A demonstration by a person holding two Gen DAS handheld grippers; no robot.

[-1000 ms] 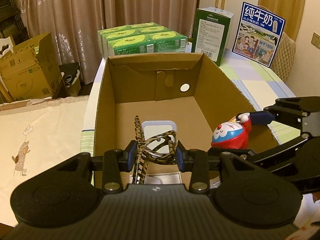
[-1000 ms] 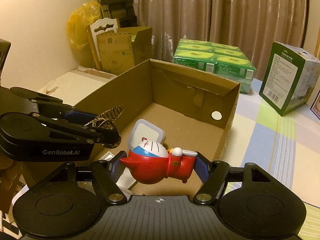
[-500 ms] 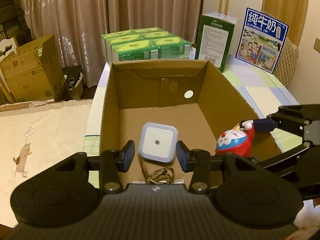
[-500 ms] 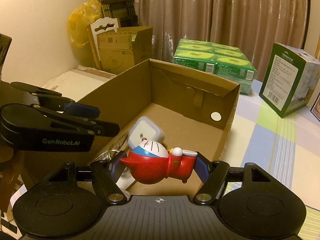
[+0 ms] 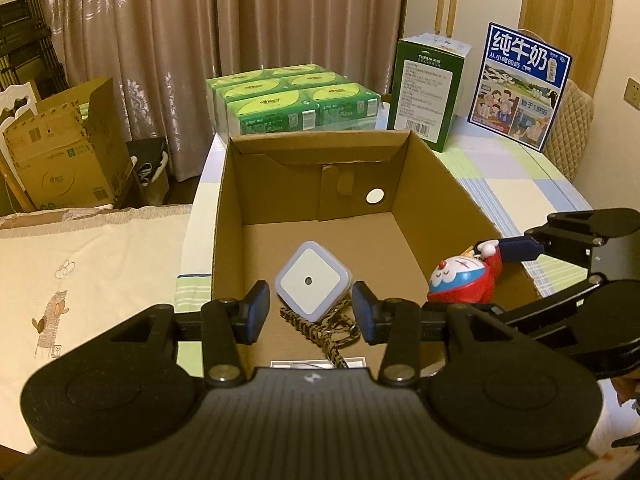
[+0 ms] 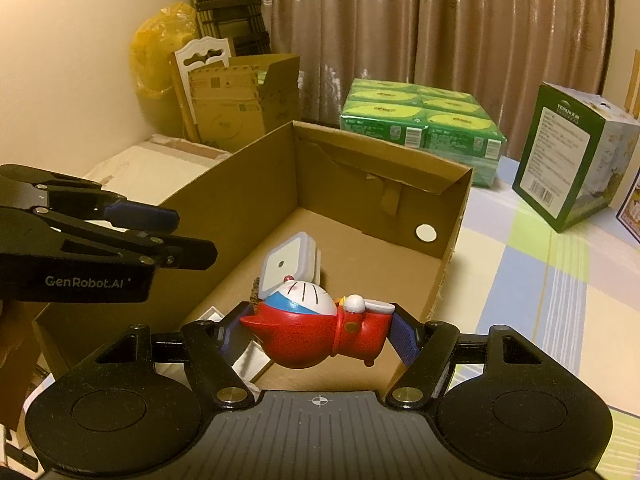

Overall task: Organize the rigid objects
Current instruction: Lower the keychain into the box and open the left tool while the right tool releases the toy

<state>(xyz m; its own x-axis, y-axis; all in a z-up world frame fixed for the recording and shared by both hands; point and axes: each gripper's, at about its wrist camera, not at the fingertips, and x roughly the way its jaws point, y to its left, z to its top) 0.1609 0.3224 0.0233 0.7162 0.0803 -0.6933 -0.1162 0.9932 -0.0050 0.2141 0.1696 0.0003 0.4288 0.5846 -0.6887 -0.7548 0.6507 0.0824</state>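
Left wrist view: left gripper point(image 5: 307, 312) hovering over near end of cardboard box point(image 5: 436, 184), fingers spread, holding nothing. On box floor below: square white lidded container point(image 5: 310, 283), leopard-print cord point(image 5: 320, 326) just beside and partly under it, flat white item at near edge, too hidden to identify.

Right wrist view: right gripper point(image 6: 320, 330) clenched on Doraemon figurine point(image 6: 316, 330), held sideways above box's right wall, not yet lowered in.

Handling judgement: figurine looks like hard glossy plastic or ceramic, light, rigid, probably slippery on rounded head; possibly chips if dropped. Present hold across red body seems best; arm and pointed cape edge look weakest. Suggest lowering onto bare floor right of container before releasing.
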